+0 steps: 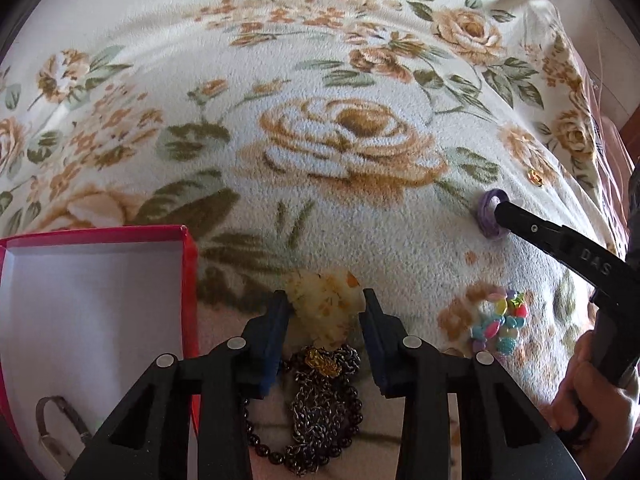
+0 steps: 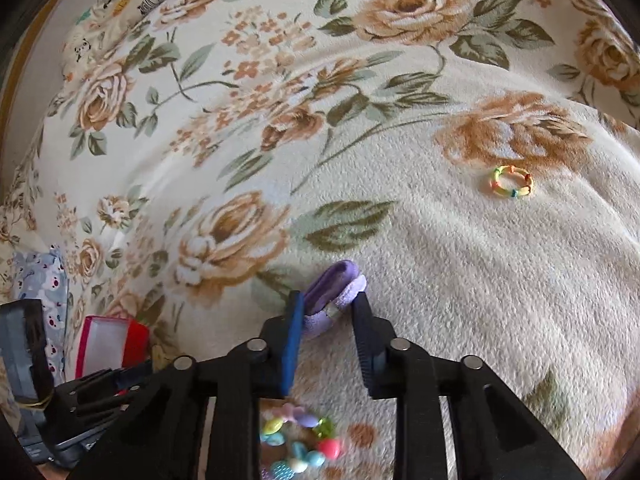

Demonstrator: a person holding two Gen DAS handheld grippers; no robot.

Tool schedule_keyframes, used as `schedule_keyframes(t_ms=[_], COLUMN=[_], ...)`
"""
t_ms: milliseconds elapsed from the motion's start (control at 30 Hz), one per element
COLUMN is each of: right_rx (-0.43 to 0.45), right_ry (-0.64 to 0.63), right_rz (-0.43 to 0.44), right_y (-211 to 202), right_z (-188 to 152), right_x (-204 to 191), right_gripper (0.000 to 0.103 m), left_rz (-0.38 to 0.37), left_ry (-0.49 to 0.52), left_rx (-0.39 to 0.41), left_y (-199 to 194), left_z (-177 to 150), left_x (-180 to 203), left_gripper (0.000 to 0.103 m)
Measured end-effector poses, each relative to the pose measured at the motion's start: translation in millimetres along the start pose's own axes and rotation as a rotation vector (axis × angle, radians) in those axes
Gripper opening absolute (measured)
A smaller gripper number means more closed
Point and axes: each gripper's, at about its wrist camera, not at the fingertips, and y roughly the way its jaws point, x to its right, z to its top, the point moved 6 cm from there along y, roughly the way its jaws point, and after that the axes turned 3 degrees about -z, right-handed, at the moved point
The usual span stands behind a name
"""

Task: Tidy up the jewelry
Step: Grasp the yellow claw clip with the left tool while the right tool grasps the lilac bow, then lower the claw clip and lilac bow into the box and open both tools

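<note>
The red box [image 1: 186, 264] is taken as the landmark, lying open on the floral blanket [image 1: 340, 80]; a strap-like piece [image 1: 60, 424] is seen inside it, at its near end. Just right of the box, a pale yellow stone-like pendant [image 1: 326, 308] is framed by the left gripper [image 1: 326, 306]: its jaws are spread, and whether the pendant is actually touched cannot be told. Nearer than the pendant, a dark bead-and-chain necklace [image 1: 320, 412] with a gold charm is heaped. Further right of the box, a pastel bead bracelet [image 1: 500, 324] is laid. Beyond it, a purple hair tie [image 2: 334, 296] is clasped between the partly closed fingers of the right gripper [image 2: 328, 300]. Well right of the box, a small multicoloured ring [image 2: 512, 182] is left alone on the blanket.
</note>
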Motion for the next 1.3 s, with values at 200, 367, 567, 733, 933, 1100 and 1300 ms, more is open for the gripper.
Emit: schedule_keyframes(t_ms=[200, 367, 567, 733, 933, 1100, 1300], right_rx=[0.018, 0.027, 0.014, 0.005, -0.005, -0.020, -0.047], right_ry=[-0.016, -0.040, -0.086, -0.121, -0.163, -0.205, -0.245], right_rz=[0.023, 0.074, 0.135, 0.172, 0.218, 0.254, 0.287], right_y=[-17.2, -39.7, -59.6, -69.3, -78.4, -81.4, -78.3], right_z=[-7.2, -20.8, -41.8, -56.7, -70.7, -82.5, -97.3], right_x=[-4.0, -17.5, -42.5, -63.8, -91.9, -117.8, -147.6], right_gripper=[0.013, 0.013, 0.013, 0.013, 0.013, 0.013, 0.013], left_rz=[-0.054, -0.092, -0.110, -0.113, -0.099, -0.076, -0.039], left_ry=[-0.008, -0.019, -0.035, -0.058, -0.089, -0.125, -0.152], left_rx=[0.042, 0.074, 0.112, 0.134, 0.161, 0.178, 0.195], left_y=[-20.0, -51.9, -92.0, -116.9, -146.9, -169.6, -190.7], left_z=[-6.1, -21.3, -44.0, -60.2, -79.4, -97.1, -112.1], left_x=[0.0, -6.3, -18.2, -30.8, -51.5, -72.5, -94.1], left_gripper=[0.035, 0.035, 0.035, 0.035, 0.035, 0.035, 0.035])
